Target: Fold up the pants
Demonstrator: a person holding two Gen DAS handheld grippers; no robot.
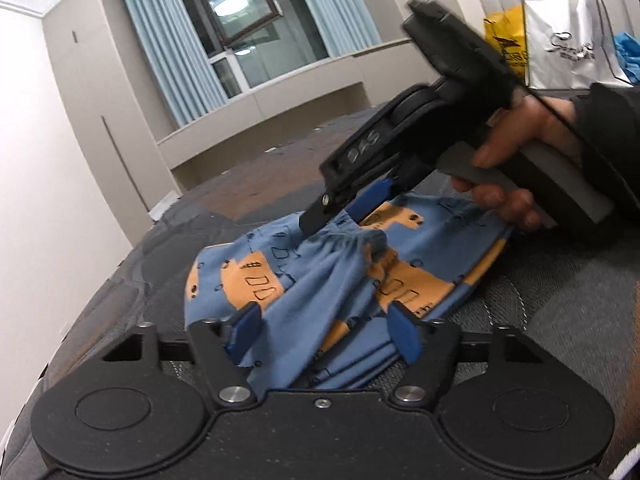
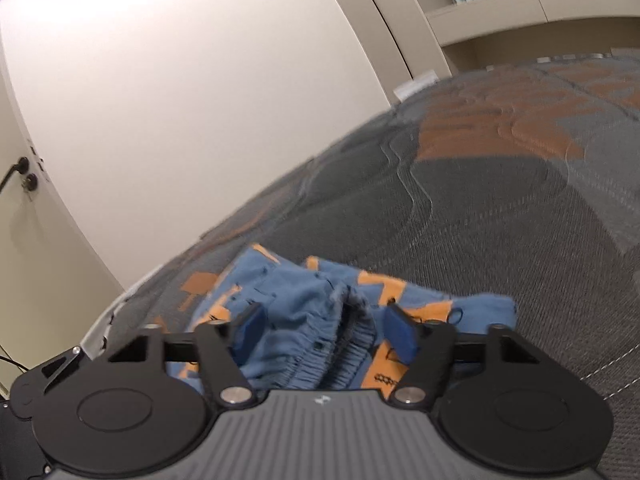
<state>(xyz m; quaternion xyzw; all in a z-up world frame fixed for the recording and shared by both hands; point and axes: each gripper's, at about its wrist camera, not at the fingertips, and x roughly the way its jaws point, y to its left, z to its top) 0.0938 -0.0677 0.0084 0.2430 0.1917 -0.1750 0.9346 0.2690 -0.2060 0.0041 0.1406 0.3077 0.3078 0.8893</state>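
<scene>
Small blue pants [image 1: 320, 280] with an orange print lie bunched on a grey and orange bed cover [image 1: 560, 320]. My left gripper [image 1: 324, 330] is open, its blue pads astride a fold of the pants' fabric near me. My right gripper [image 1: 344, 208], held in a hand, reaches down from the right onto the gathered waistband [image 1: 348, 238]. In the right wrist view the right gripper [image 2: 326, 330] is open, with the elastic waistband [image 2: 344, 344] lying between its pads. The pants [image 2: 288, 296] spread out beyond it.
The bed cover [image 2: 480, 220] stretches far ahead. A white wall and a door with a handle [image 2: 20, 172] stand to the left. A window with blue curtains [image 1: 180, 40] is at the back. Shopping bags [image 1: 560, 32] stand at the back right.
</scene>
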